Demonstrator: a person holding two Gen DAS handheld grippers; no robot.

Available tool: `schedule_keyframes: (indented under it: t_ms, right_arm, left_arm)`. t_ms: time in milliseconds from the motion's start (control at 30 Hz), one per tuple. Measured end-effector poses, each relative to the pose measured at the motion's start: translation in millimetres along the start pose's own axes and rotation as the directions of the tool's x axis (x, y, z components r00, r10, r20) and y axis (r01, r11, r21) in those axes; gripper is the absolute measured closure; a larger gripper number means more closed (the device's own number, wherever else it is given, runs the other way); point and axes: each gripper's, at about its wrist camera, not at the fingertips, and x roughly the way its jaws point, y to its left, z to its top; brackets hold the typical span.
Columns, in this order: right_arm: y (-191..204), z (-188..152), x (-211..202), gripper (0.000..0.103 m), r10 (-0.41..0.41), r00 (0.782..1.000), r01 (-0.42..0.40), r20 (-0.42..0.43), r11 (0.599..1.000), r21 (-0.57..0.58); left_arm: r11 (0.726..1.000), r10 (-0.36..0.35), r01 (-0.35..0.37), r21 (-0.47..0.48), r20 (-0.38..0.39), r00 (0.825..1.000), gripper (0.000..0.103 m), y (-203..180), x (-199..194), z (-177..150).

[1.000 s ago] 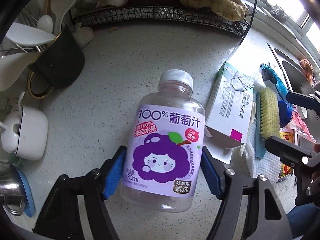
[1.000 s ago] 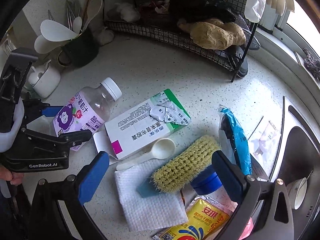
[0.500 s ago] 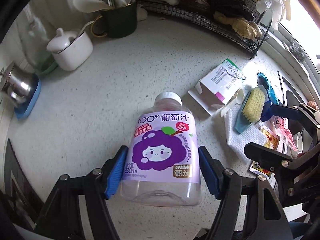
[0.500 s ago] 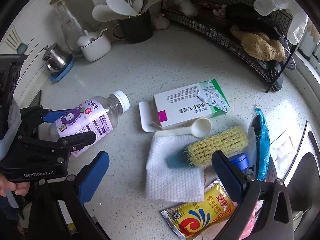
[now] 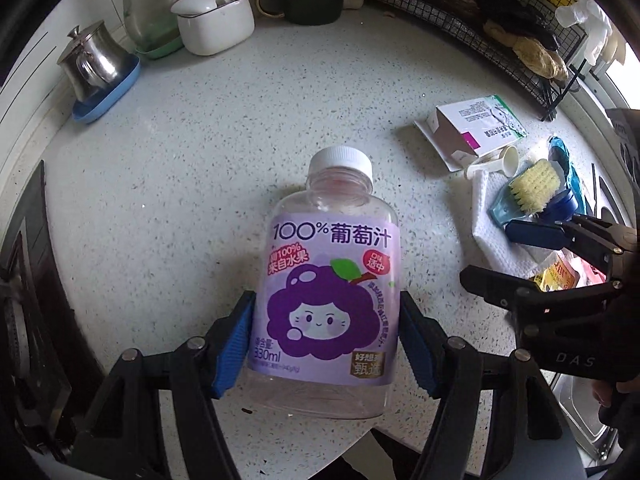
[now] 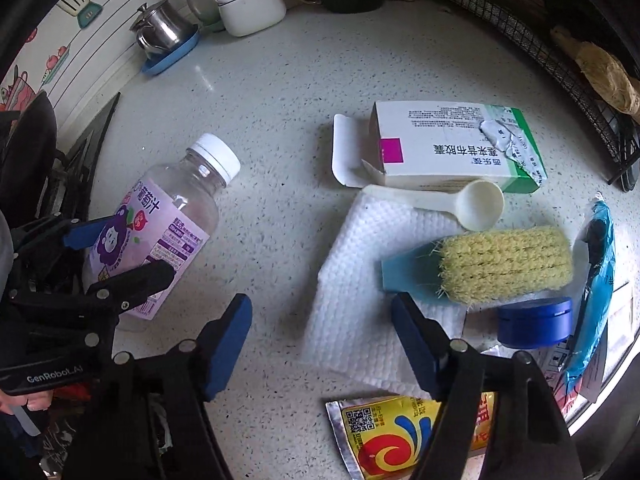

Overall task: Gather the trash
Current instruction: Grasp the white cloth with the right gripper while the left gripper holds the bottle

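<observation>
Left gripper (image 5: 326, 344): grape juice bottle (image 5: 332, 292) is pinched between blue pads, cap at 12 o'clock. Right gripper (image 6: 322, 344): held spread above white cloth (image 6: 360, 280).

The left claw (image 5: 326, 344) is closed around the lower body of a grape juice bottle (image 5: 332, 296), one blue pad pressed flat against each side of the label, with the cap end pointing forward, away from the wrist. The right claw (image 6: 322, 344) hangs with its two blue pads spread wide apart and nothing between them. In the right wrist view, fingers of the person's left hand (image 6: 28, 402) wrap the left claw's black handle at the frame's edge.
</observation>
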Motion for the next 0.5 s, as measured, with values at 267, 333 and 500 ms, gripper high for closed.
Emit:
schedule_keyframes:
  t_ms: [267, 333, 500]
  right_arm:
    - [17.2, -5.7, 1.9, 0.095, -0.098, 0.994, 0.102, 0.037, 0.99, -0.098]
    - [22.0, -10.1, -1.0, 0.098, -0.091, 0.995, 0.095, 0.045, 0.991, -0.099]
    - [41.4, -24.1, -26.6, 0.099, -0.071, 0.991, 0.082, 0.113, 0.992, -0.095]
  left_arm:
    - [1.0, -0.019, 0.019, -0.022, 0.024, 1.0, 0.037, 3.5, -2.5, -9.3]
    - [1.0, -0.016, 0.016, -0.02, 0.035, 0.999, 0.037, 4.7, -6.9, -13.2]
    - [0.999, -0.03, 0.032, -0.025, 0.081, 0.996, 0.037, 11.2, -30.2, -27.4]
